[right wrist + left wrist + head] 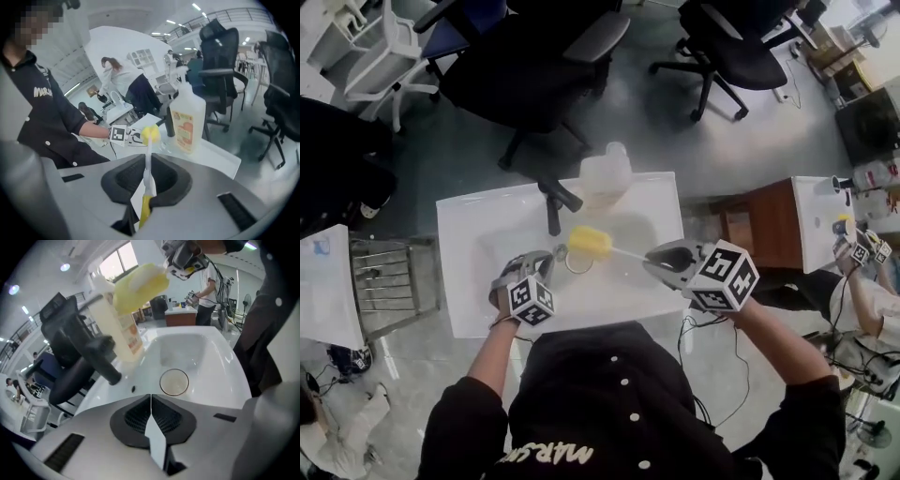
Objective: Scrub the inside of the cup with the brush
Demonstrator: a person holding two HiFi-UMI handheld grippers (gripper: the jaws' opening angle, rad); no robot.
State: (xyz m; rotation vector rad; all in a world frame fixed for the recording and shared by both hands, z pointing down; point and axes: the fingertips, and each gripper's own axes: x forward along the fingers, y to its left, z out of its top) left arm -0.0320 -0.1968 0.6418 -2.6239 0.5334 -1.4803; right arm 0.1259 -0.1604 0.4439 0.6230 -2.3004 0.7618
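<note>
Glossy smooth sink (461, 246), brush (592, 244) with spongy head (matt), translucent plastic bottle (606, 176).

Head view: high above the sink's (469, 234) near edge, facing steeply down; the whole sink fits in frame.
Left gripper view: low and close over the near edge, facing across the sink toward its far edge.
Right gripper view: off the right edge, seemingly facing leftward across it.
Shared: bottle (605, 173) and yellow-headed brush (591, 244) in all three.
</note>
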